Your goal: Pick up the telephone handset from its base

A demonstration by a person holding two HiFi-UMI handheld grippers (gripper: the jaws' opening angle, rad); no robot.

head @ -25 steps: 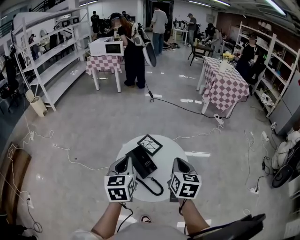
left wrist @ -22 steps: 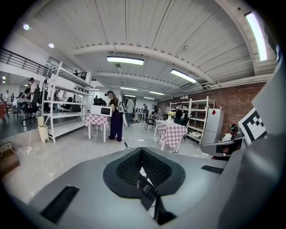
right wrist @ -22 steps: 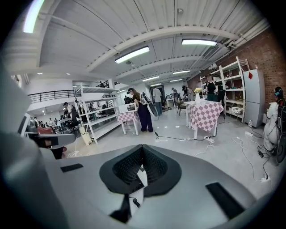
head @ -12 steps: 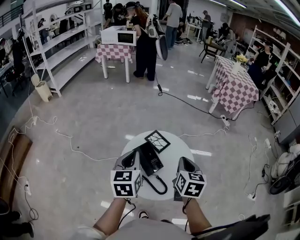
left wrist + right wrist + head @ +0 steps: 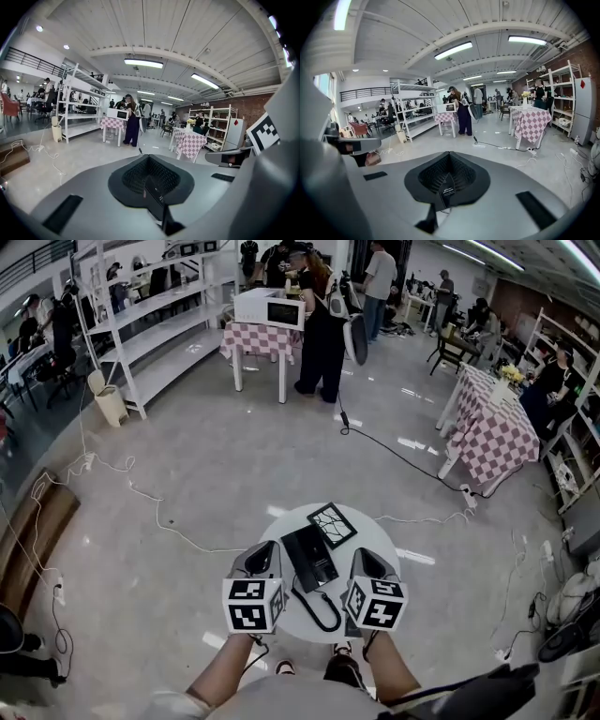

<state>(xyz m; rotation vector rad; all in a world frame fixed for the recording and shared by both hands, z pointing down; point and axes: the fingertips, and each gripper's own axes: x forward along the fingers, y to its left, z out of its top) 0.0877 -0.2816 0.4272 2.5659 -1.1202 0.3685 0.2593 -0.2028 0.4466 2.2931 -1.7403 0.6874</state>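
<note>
A black telephone (image 5: 311, 559) lies on a small round white table (image 5: 361, 535), its handset resting on the base. Its black cord (image 5: 319, 615) loops toward the near edge. My left gripper (image 5: 262, 557) hovers just left of the phone and my right gripper (image 5: 363, 563) just right of it, neither touching it. In the left gripper view the left gripper (image 5: 149, 161) shows its jaws together with nothing between them. The right gripper (image 5: 447, 159) looks the same in its own view. The phone is hidden below the jaws in both gripper views.
A black-framed square object (image 5: 331, 524) lies on the table beyond the phone. Cables (image 5: 169, 526) trail over the grey floor. Checkered tables (image 5: 502, 432), white shelving (image 5: 141, 324) and several people stand farther off.
The head view has swung so the table sits more to the right. Both grippers have shifted slightly left relative to the phone, which now lies centred between them. The jaws stay shut.
</note>
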